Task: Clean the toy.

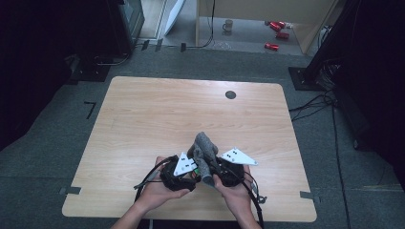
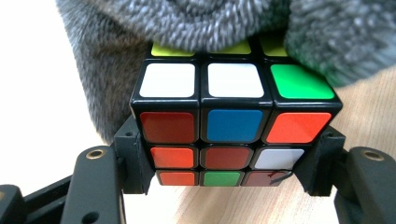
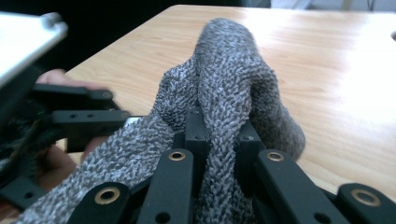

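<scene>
Grey knit cloth hangs between our two tools in the lower middle of the high view, above the tabletop; the left tool sits just left of it, the right tool just right, both equally near.

Through the left gripper view, our left tool is part open and clamped on a colour cube at frame centre, while the cloth drapes over the cube's upper edge, touching it.

From the right gripper view, our right tool is closed tight on a fold of cloth, whose long axis runs up the frame. We judge the cloth must next be drawn across the cube.
</scene>
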`<state>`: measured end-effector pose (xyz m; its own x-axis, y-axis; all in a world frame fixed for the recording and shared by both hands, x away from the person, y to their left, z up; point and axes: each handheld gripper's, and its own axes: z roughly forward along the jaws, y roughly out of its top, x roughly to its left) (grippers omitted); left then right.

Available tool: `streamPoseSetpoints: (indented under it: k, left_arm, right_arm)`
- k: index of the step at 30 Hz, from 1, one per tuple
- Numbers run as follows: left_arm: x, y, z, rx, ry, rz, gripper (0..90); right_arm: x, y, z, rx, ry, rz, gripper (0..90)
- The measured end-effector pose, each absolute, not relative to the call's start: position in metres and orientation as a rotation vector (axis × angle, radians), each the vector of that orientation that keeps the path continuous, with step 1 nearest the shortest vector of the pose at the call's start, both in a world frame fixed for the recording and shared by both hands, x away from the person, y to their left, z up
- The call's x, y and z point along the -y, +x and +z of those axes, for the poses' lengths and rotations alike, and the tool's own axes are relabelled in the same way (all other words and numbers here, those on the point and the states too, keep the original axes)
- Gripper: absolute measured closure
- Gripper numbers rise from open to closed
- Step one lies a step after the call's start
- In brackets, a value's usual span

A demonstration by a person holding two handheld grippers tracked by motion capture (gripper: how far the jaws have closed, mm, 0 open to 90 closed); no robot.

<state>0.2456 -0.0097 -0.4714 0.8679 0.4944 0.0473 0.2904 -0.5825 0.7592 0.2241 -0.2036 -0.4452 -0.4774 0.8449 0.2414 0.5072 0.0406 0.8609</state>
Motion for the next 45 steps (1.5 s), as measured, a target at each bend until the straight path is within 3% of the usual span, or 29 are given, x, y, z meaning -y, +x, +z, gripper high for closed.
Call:
streamPoseSetpoints:
  k: [6, 12, 17, 23, 29, 45]
  left_arm:
    - [0.009, 0.244, -0.470, -0.560, 2.217, 0.328, 35.3]
    - [0.009, 0.246, -0.470, -0.565, 2.216, 0.318, 35.3]
    - [0.009, 0.246, -0.470, -0.568, 2.218, 0.324, 35.3]
    - [0.007, 0.247, -0.470, -0.576, 2.204, 0.309, 35.3]
    - [0.003, 0.249, -0.468, -0.587, 2.188, 0.298, 35.3]
    - [0.000, 0.250, -0.468, -0.599, 2.186, 0.294, 35.3]
  right_arm:
    - [0.187, 0.213, -0.440, -2.020, 1.271, 1.411, 81.6]
    - [0.204, 0.223, -0.445, -1.979, 1.371, 1.418, 81.7]
    - [0.184, 0.210, -0.441, -2.012, 1.282, 1.423, 81.5]
    - [0.203, 0.221, -0.445, -1.975, 1.357, 1.423, 81.4]
    - [0.182, 0.208, -0.439, -2.019, 1.250, 1.440, 81.2]
    - [0.193, 0.215, -0.440, -1.988, 1.323, 1.430, 80.9]
